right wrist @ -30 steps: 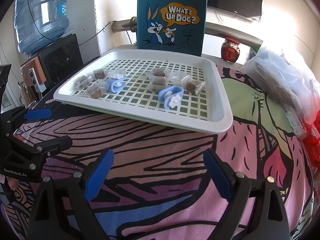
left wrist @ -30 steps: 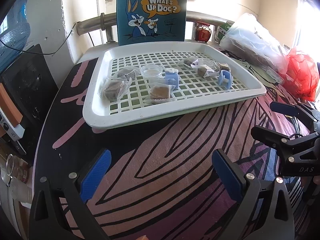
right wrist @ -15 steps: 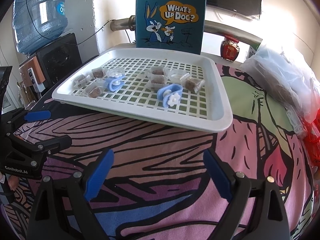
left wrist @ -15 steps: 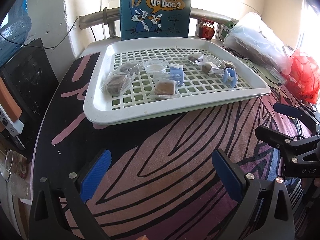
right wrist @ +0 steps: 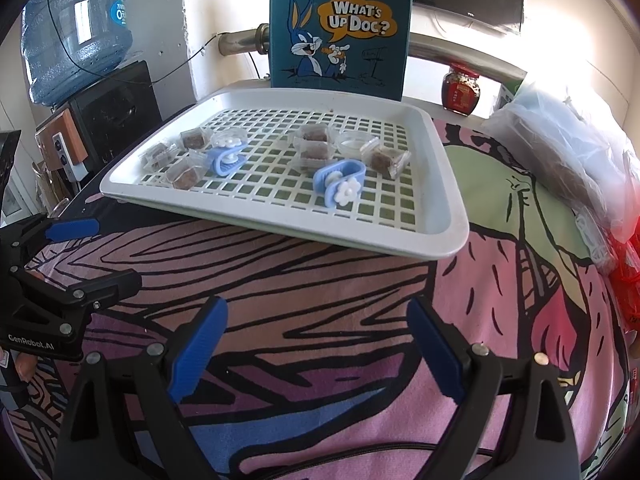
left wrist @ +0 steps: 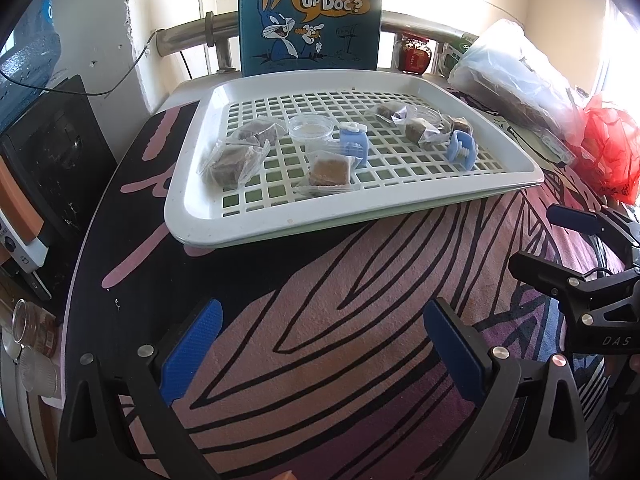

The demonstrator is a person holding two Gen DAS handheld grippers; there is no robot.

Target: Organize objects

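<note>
Both hand-held grippers wait wide open and empty above the patterned surface (right wrist: 360, 280), near its front edge. The left hand-held gripper (left wrist: 320, 356) and the right hand-held gripper (right wrist: 320, 352) should probably reach forward slowly, each to one small thing, and pinch it gently so the thin wrap does not slip. The white tray (right wrist: 440, 208) sits toward the back edge, with holes like a grid. On it lie brown snacks in clear wrappers (left wrist: 228, 160), two blue clips (right wrist: 340, 180), and small clear cups (left wrist: 310, 130).
</note>
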